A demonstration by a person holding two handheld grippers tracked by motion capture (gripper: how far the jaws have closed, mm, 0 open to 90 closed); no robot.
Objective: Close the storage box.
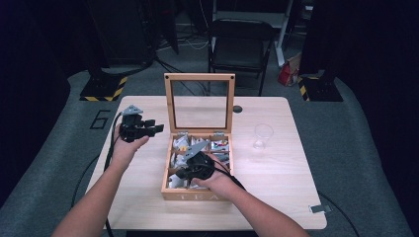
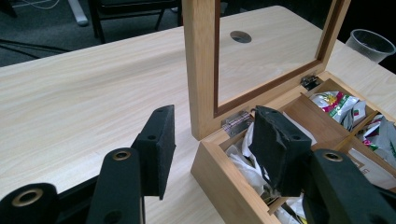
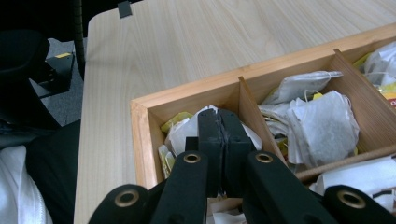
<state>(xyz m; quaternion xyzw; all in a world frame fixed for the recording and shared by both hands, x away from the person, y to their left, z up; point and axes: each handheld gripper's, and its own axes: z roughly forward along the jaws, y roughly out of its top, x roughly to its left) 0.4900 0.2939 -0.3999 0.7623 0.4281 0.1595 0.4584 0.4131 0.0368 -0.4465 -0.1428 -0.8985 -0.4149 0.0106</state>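
Table [image 1: 276,163] holds the wooden tea box [image 1: 170,192], glass lid [image 1: 199,101] upright. Right gripper [image 3: 218,122] sits in the box's corner compartment, jaws pressed together amid tea bags [image 3: 322,126]; whether it pinches one, can't tell. Left gripper [image 2: 212,149] hovers beside the box, jaws apart, empty. Plastic cup [image 1: 263,135] stands right of box.

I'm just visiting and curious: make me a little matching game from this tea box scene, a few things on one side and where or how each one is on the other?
Things:
1. lid
2. plastic cup
3. left hand-held gripper
4. right hand-held gripper

States:
A. jaws wide apart, beside the tea box
B. standing upright, open
C. jaws pressed together, down in a corner compartment
D. on the table, apart from the box

Pairs: 1-B, 2-D, 3-A, 4-C
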